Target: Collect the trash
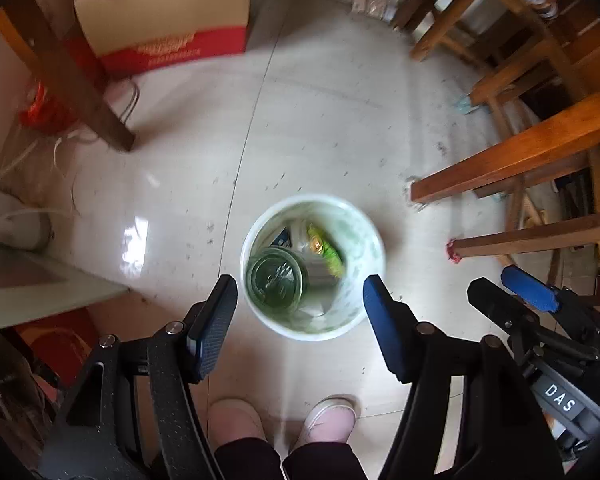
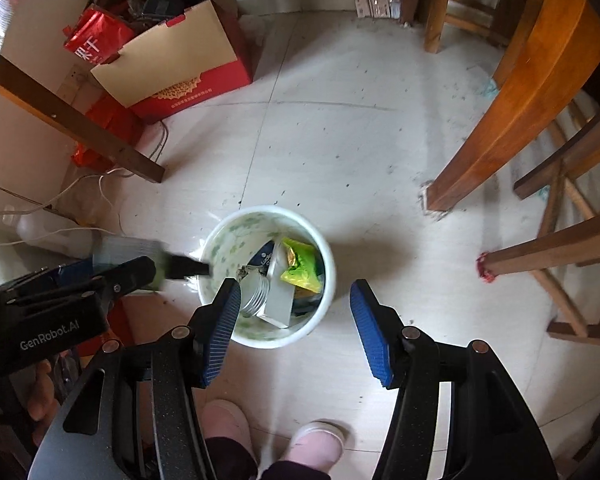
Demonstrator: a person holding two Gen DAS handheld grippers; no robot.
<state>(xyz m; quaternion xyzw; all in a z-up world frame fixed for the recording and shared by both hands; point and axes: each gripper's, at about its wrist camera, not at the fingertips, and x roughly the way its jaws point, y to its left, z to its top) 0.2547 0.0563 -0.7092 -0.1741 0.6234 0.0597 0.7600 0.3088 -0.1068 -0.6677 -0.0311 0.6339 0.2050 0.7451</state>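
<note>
A white trash bin point(image 1: 362, 240) with a green leaf pattern stands on the tiled floor. Inside lie a clear bottle point(image 1: 278, 280), a yellow-green wrapper point(image 1: 324, 250) and other trash. My left gripper point(image 1: 300, 304) is open and empty, held above the bin with its jaws either side of it. In the right wrist view the bin point(image 2: 228, 236) holds the bottle point(image 2: 256, 294), a pale box point(image 2: 278, 298) and the wrapper point(image 2: 302, 266). My right gripper point(image 2: 294, 312) is open and empty above the bin. The left gripper point(image 2: 180, 268) shows at the bin's left rim.
A red and tan cardboard box point(image 2: 180, 68) full of items stands at the back left beside a dark table leg point(image 2: 80, 128). Wooden bench and chair legs point(image 2: 512, 120) crowd the right. White cables point(image 2: 80, 192) lie at left. The person's pink slippers point(image 2: 316, 444) are below.
</note>
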